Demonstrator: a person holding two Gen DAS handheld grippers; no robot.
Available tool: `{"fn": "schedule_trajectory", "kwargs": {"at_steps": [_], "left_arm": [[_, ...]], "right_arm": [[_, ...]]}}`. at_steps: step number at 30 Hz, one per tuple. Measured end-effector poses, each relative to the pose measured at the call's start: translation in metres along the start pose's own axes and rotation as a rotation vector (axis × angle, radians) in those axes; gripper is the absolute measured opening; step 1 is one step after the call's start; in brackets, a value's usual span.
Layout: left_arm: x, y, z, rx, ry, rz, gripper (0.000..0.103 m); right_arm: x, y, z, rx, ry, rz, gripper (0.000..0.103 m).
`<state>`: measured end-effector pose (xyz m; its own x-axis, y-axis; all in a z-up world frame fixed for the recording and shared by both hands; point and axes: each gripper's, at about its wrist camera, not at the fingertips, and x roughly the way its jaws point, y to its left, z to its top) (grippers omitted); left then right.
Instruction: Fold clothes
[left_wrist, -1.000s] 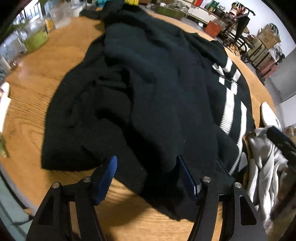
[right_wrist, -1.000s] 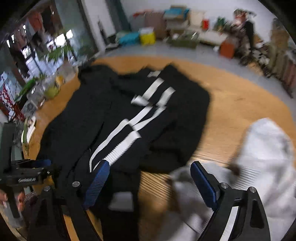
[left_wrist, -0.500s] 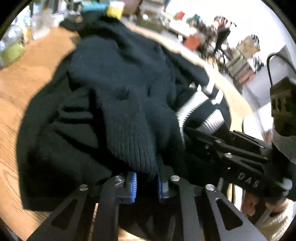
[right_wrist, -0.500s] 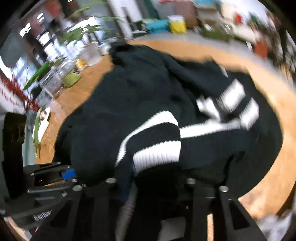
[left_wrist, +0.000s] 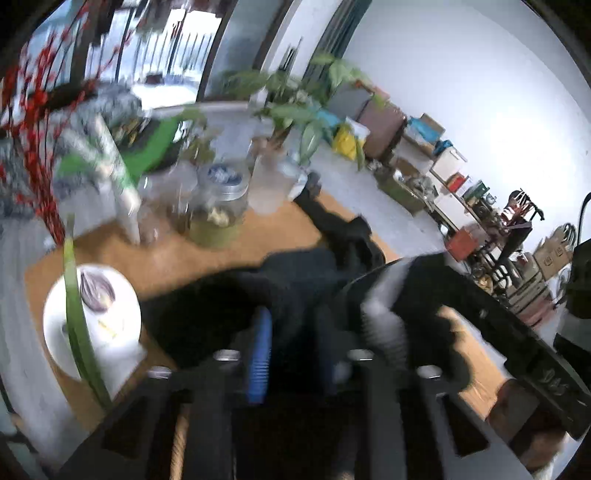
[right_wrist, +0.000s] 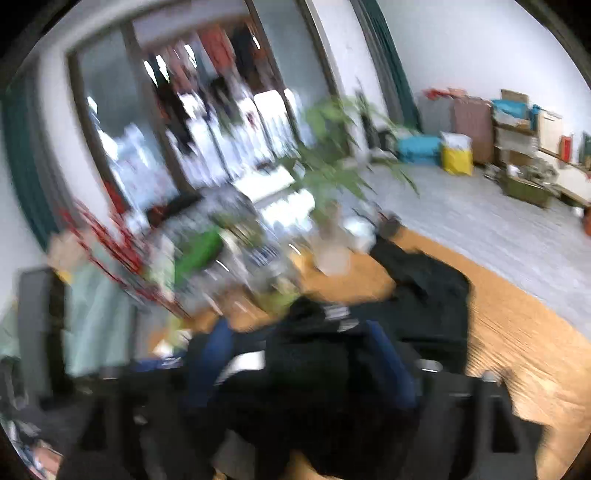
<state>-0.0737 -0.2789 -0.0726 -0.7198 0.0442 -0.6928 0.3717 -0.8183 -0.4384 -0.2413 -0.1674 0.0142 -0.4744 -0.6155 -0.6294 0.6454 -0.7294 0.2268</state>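
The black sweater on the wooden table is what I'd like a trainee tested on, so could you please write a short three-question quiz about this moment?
1. True or false: the left gripper has its jaws closed on the black sweater.
2. Multiple choice: what lies on the white plate in the left wrist view? A) a halved purple onion B) a banana C) a mug
3. Fill in: the stripes on the black sweater are ____.

Key:
1. True; dark knit sits between the blue pads.
2. A, the purple onion.
3. White.
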Motion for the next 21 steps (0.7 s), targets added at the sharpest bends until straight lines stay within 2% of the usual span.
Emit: {"fn": "schedule_trajectory", "kwargs": {"at_steps": [1,2,5,7,9,11,14,16,19,20,21], "left_arm": [[0.002,0.003,0.000,-0.012,0.006,-0.035,0.059],[0.005,0.006,-0.001,-0.023,0.011,-0.070,0.059],[0.001,-0.030,-0.017,0.069,0.020,-0.076,0.065],[0.004,-0.057,-0.028,0.163,0.049,-0.037,0.066],[0.022,-0.073,-0.049,0.245,0.116,0.019,0.066],[0.037,-0.081,-0.072,0.300,0.204,0.075,0.066],[0.062,-0.077,-0.095,0.328,0.275,0.151,0.066],[0.075,-0.072,-0.105,0.338,0.292,0.215,0.066],[0.083,-0.071,-0.114,0.373,0.300,0.219,0.066],[0.083,-0.071,-0.115,0.381,0.295,0.213,0.066],[0.084,-0.071,-0.116,0.385,0.284,0.204,0.064]], "right_arm": [[-0.002,-0.005,-0.005,-0.008,0.021,-0.041,0.082],[-0.012,-0.014,-0.011,-0.005,0.011,-0.058,0.082],[-0.049,-0.056,-0.030,0.058,-0.015,-0.134,0.085],[-0.067,-0.090,-0.044,0.129,0.000,-0.215,0.085],[-0.063,-0.134,-0.076,0.222,0.127,-0.302,0.085],[-0.054,-0.164,-0.107,0.297,0.242,-0.306,0.084],[-0.038,-0.180,-0.156,0.346,0.369,-0.253,0.084],[-0.027,-0.174,-0.164,0.329,0.395,-0.248,0.083],[-0.011,-0.166,-0.176,0.302,0.433,-0.241,0.084],[-0.005,-0.164,-0.180,0.293,0.446,-0.239,0.081],[0.000,-0.161,-0.184,0.284,0.458,-0.236,0.061]]}}
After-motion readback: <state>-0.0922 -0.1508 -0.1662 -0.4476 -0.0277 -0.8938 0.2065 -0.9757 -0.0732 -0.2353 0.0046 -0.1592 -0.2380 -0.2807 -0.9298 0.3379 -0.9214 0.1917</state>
